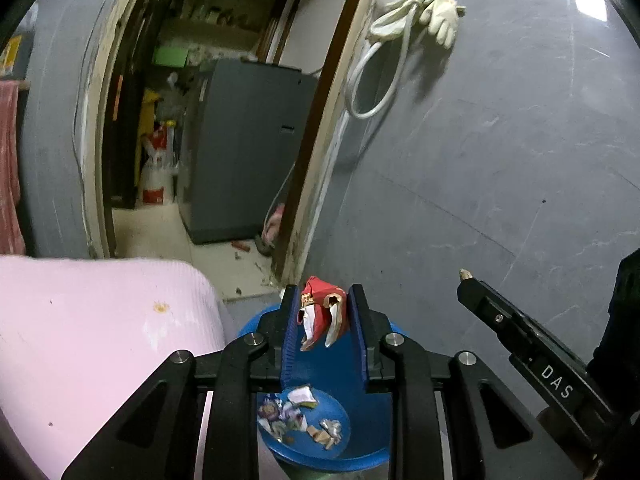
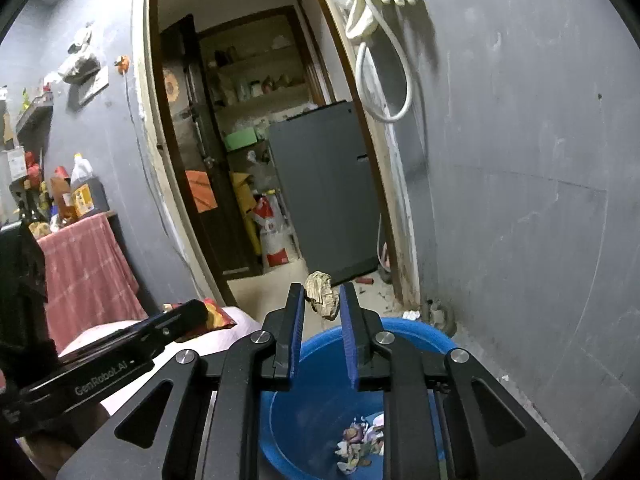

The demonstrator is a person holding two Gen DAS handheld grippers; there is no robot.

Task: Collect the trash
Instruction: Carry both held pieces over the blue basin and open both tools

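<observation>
Black left claw (image 1: pixel 324 320) pinches a red wrapper (image 1: pixel 320 312) above the blue basin (image 1: pixel 384 452); right claw (image 2: pixel 320 300) grips a tan crumpled scrap (image 2: pixel 322 294). Best release both only once squarely over the basin's littered bottom.

1. Grey wall (image 1: pixel 500 140), scuffed and scratched, on both sides of an open doorway (image 2: pixel 256 80) with a worn pale frame.
2. White hose (image 1: pixel 384 68) and pale gloves (image 1: pixel 442 12) hang on the wall right of the doorway.
3. Back room: grey appliance (image 1: pixel 244 148), cluttered shelves (image 2: pixel 256 88), pale tiled floor (image 1: pixel 160 232) with debris.
4. Left: red cloth (image 2: pixel 84 272) draped over a stand, bottles (image 2: pixel 80 192) on top.
5. Pink mat (image 1: pixel 92 340) at lower left.
</observation>
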